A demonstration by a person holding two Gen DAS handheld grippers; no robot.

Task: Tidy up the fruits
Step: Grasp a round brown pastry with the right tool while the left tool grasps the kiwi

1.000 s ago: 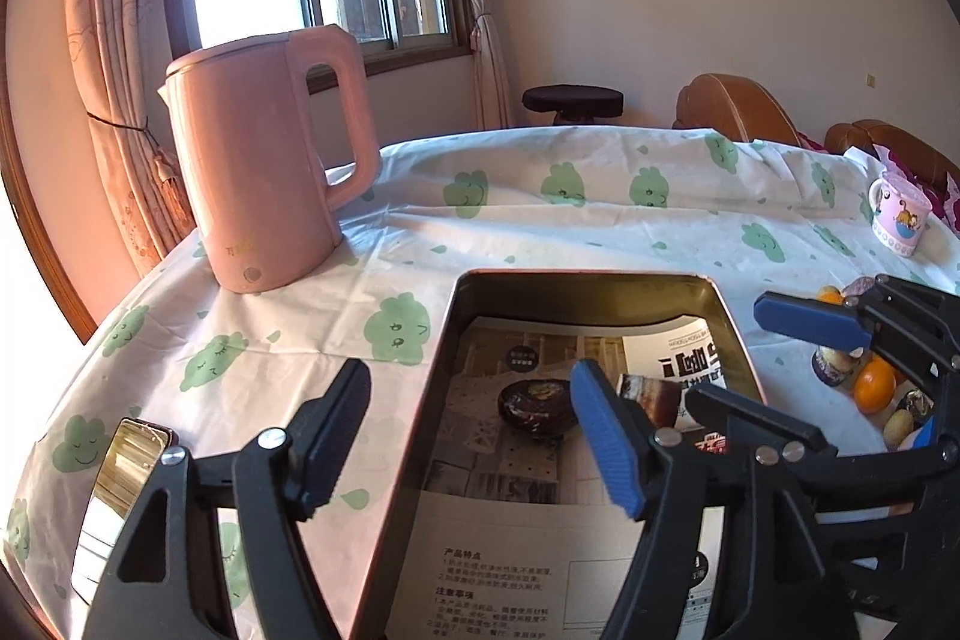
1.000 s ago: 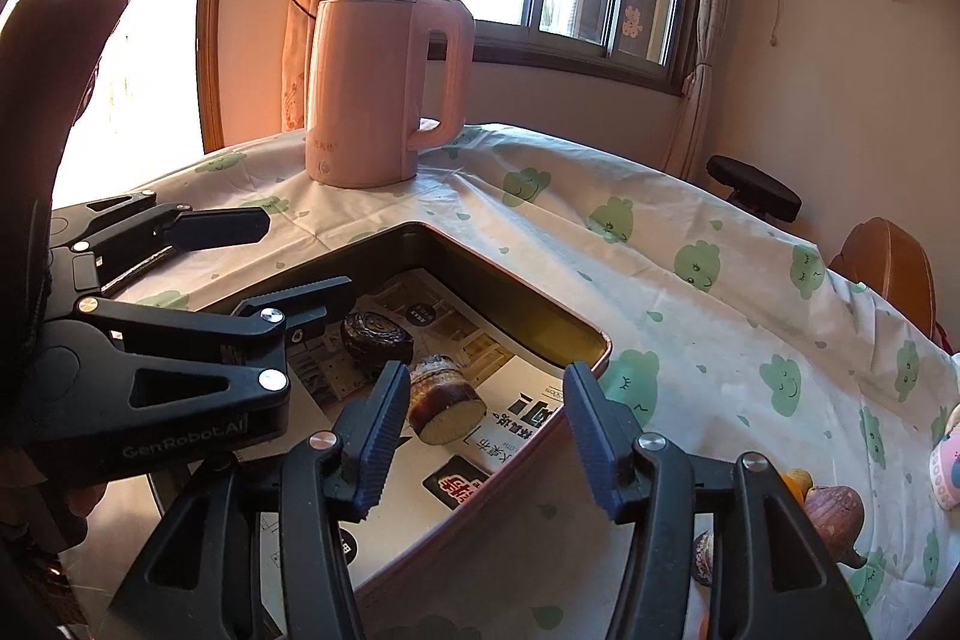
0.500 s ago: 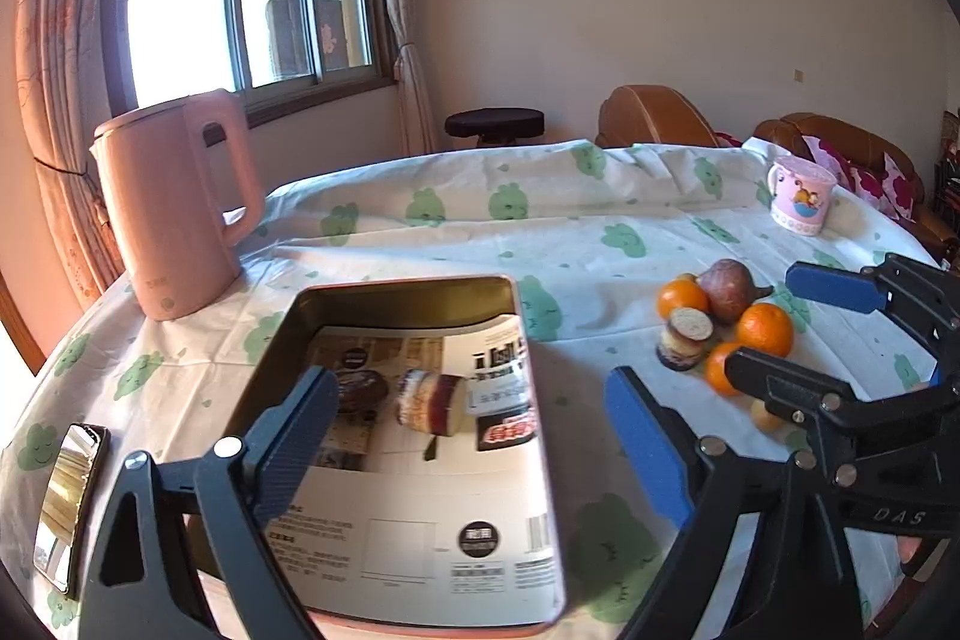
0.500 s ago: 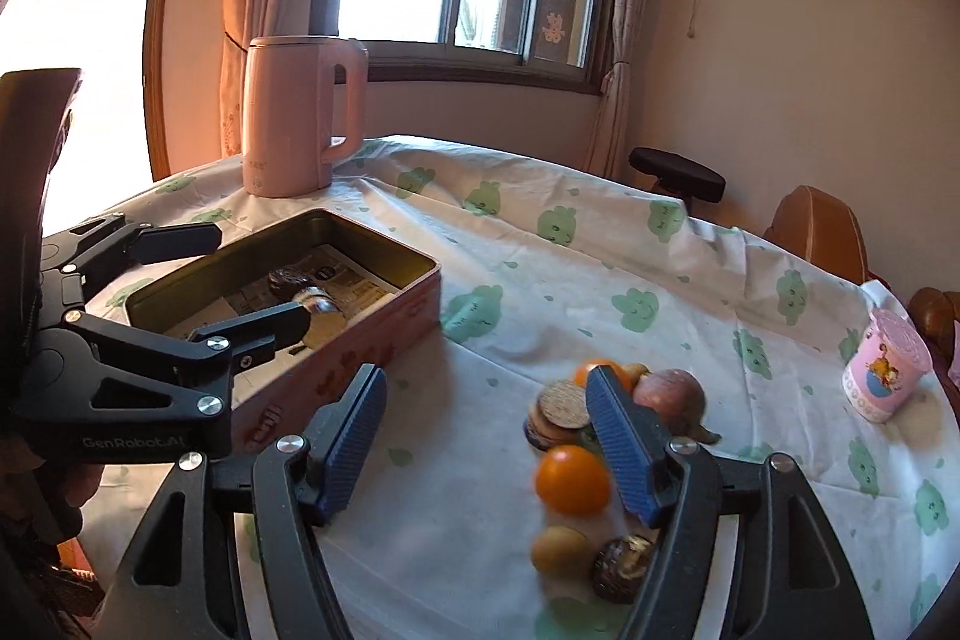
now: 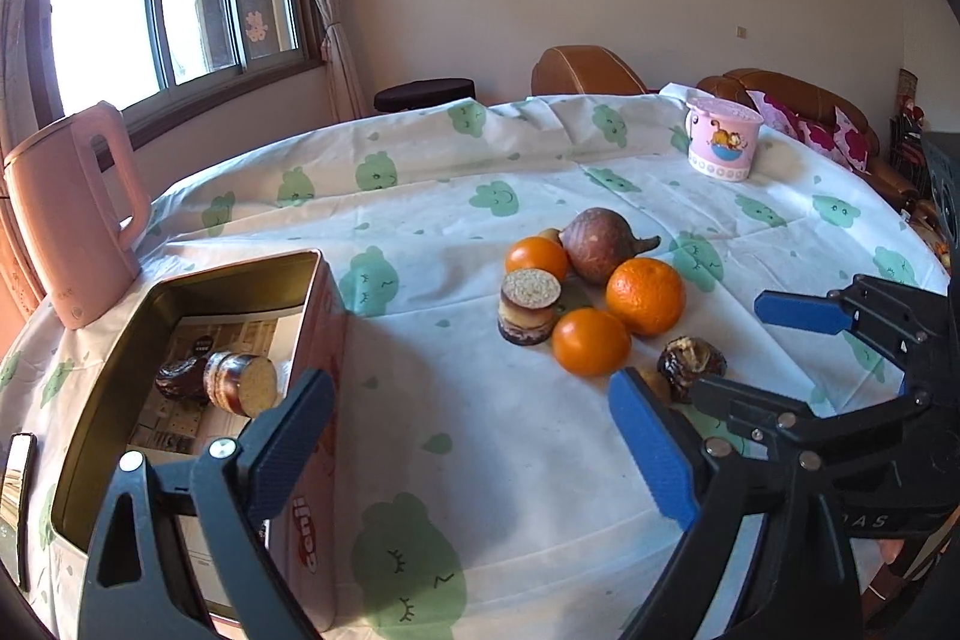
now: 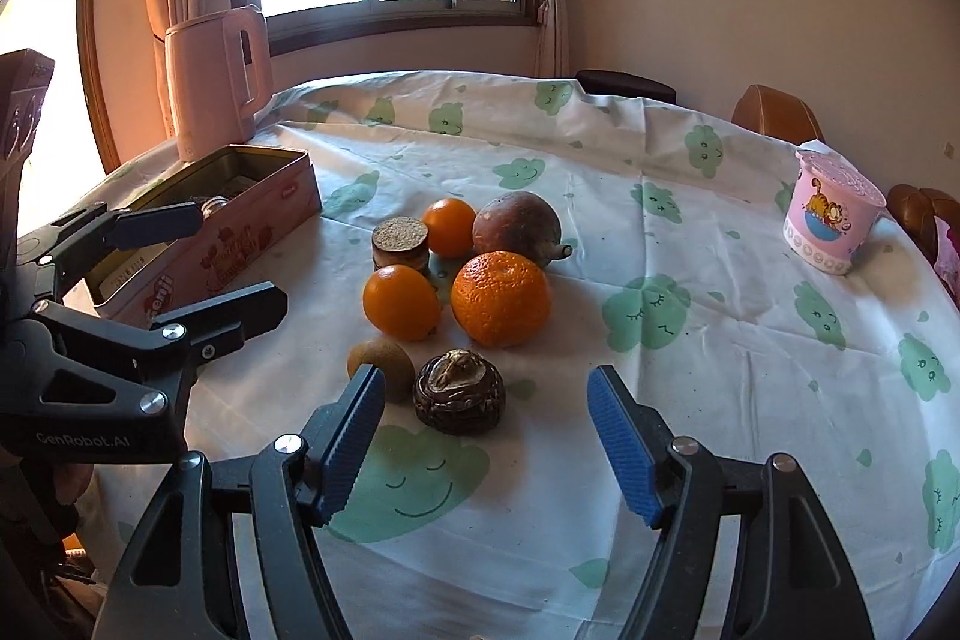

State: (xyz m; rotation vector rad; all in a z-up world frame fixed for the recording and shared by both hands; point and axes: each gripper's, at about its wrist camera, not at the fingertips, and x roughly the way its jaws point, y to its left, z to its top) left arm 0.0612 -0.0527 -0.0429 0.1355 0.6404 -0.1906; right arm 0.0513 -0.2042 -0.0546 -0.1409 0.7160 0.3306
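Meanwhile, both grippers hang empty over the table — the left gripper (image 5: 471,439) and right gripper (image 6: 486,436) have just been spreading their jaws, nothing between them. Fruits (image 6: 501,297) cluster at frame centre in the right view; the tin (image 5: 180,280) — lower left in the left view — holds two pieces.

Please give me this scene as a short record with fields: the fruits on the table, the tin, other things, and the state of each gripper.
loose fruit: three oranges, a kiwi, a dark round fruit, a brown fruit, a cut cylinder piece, clustered on the tablecloth
tin: open, two dark pieces inside
other things: kettle, cup
left gripper: open, jaws have just been opening, nothing between them
right gripper: open, jaws have just been opening, pads touch nothing, near the dark round fruit
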